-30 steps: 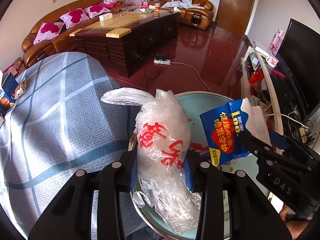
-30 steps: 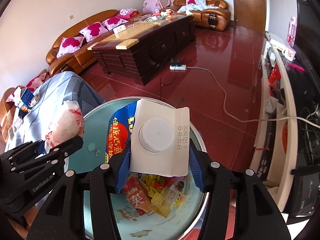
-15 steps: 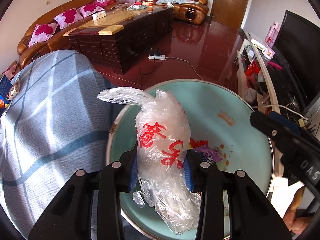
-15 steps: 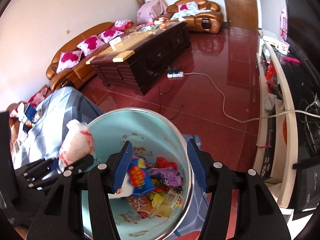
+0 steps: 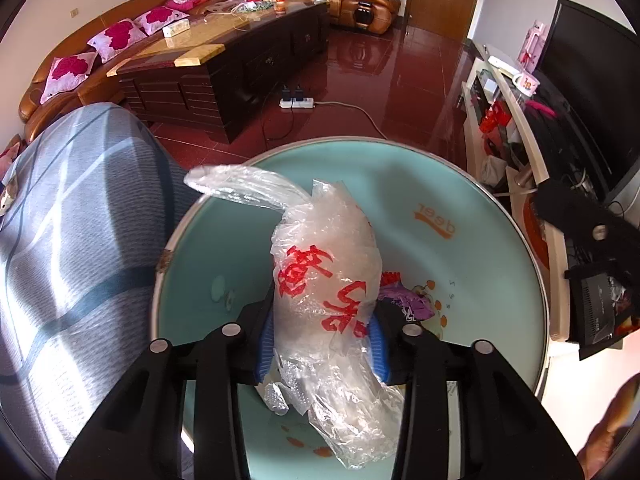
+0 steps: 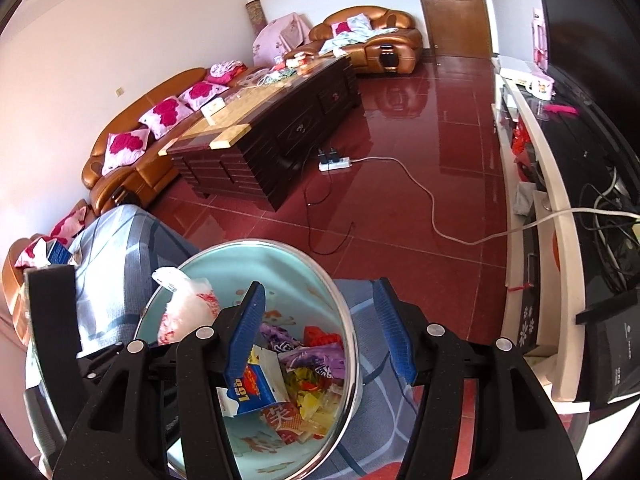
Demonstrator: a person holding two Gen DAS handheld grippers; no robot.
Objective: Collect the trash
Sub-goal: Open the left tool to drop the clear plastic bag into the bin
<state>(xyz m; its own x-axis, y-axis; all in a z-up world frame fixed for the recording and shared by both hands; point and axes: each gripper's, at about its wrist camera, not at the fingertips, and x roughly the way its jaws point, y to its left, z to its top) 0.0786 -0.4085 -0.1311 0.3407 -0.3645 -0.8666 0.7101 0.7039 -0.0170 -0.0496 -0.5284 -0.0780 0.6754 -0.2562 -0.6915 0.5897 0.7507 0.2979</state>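
Observation:
My left gripper is shut on a crumpled clear plastic bag with red characters and holds it over the teal metal-rimmed trash basin. The bag also shows in the right wrist view. My right gripper is open and empty above the basin's rim. The blue and white carton lies inside the basin on several colourful wrappers.
The basin rests on a blue-grey checked cloth. Behind it are a red tiled floor with a power strip and cord, a dark coffee table, brown sofas, and a white TV stand on the right.
My right gripper opened and the blue and white carton dropped into the basin; that gripper then pulled back. My left gripper moved with the plastic bag further over the basin.

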